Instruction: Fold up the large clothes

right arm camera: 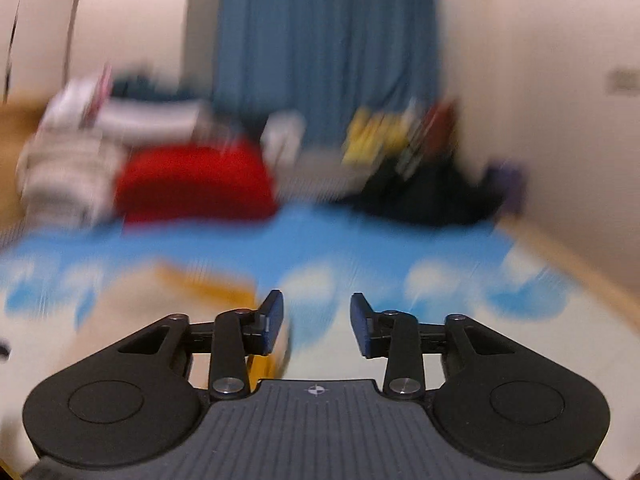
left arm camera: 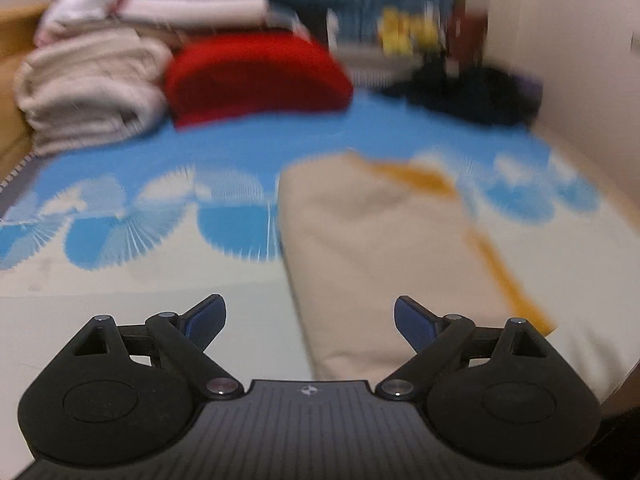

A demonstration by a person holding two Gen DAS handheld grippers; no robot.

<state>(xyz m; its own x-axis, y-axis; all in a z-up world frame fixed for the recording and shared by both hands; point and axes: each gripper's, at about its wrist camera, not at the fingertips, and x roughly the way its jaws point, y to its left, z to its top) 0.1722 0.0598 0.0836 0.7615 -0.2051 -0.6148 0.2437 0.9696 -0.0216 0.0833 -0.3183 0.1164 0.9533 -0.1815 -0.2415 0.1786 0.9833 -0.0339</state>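
A beige garment with mustard-yellow trim lies folded into a long strip on the blue and white bed sheet. My left gripper is wide open and empty, just short of the garment's near end. In the blurred right wrist view the same garment lies at the lower left. My right gripper is open and empty, above the sheet to the right of the garment.
A red folded item and a stack of beige and white folded laundry sit at the far left. Dark clothes are heaped at the far right by the wall. A blue curtain hangs behind.
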